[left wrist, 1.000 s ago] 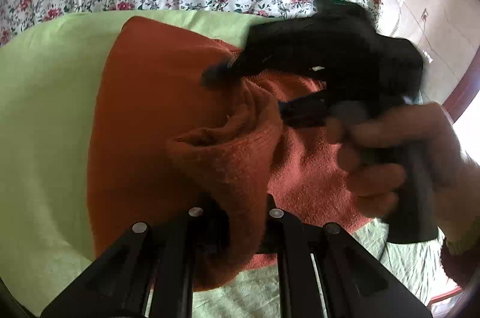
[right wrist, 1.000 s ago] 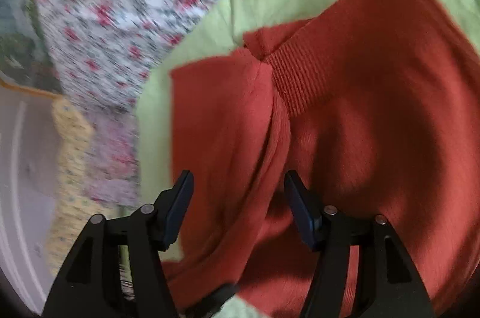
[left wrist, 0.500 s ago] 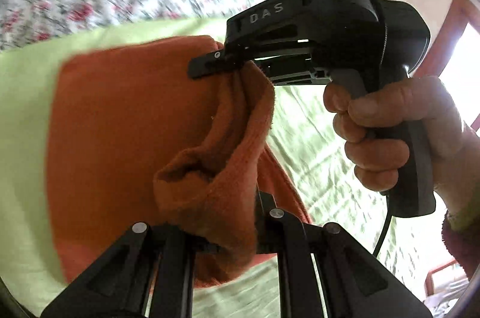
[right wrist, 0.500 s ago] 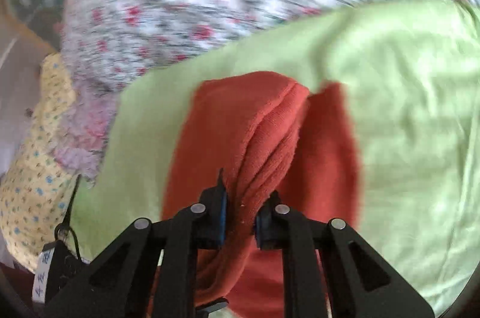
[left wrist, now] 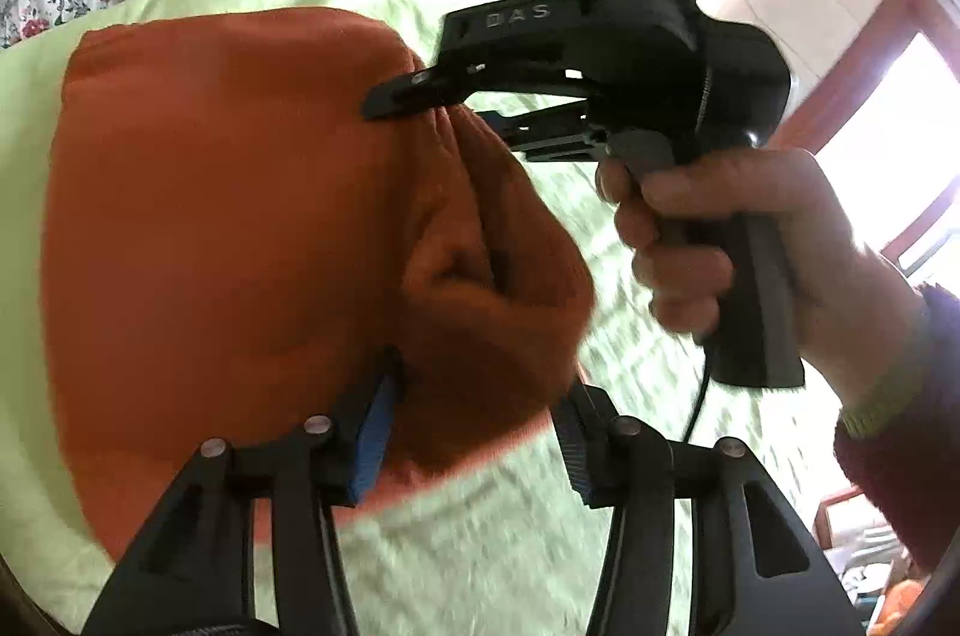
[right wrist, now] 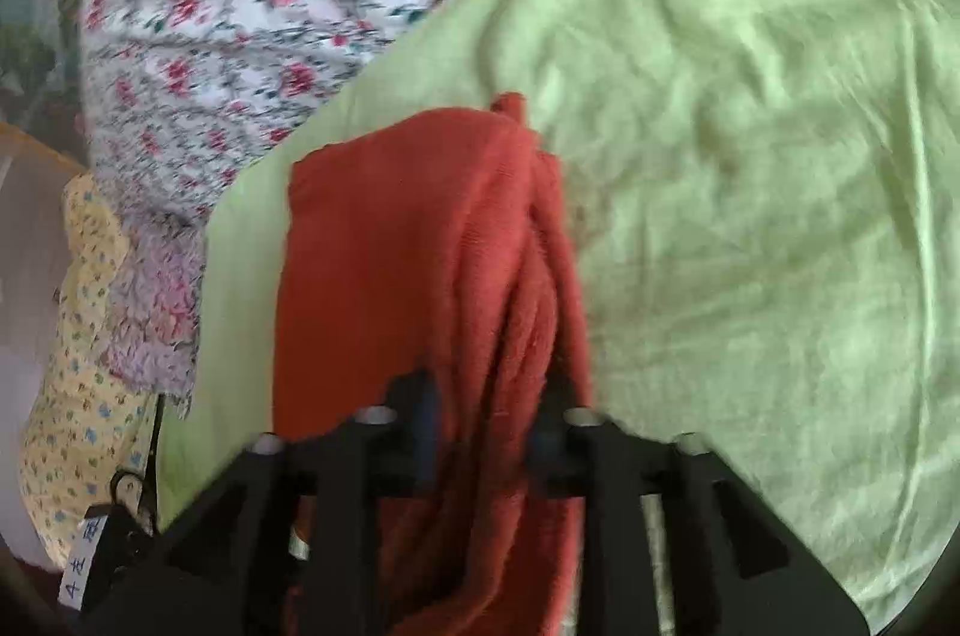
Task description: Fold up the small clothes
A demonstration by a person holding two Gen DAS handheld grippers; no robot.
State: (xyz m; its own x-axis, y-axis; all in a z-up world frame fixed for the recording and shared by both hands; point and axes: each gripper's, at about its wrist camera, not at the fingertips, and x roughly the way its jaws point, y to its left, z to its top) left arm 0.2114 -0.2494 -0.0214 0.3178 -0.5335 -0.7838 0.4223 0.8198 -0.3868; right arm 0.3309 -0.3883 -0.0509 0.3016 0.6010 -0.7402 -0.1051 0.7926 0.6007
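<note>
Only left wrist shows right gripper (left wrist: 420, 108)

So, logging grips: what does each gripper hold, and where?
Nothing: left gripper and right gripper jaws have just been opening; the sweater edge lies loose between them.

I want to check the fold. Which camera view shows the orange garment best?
The left wrist view: the orange garment shows its flat part and bunched edge on the green sheet. The right wrist view shows only a blurred folded strip.
</note>
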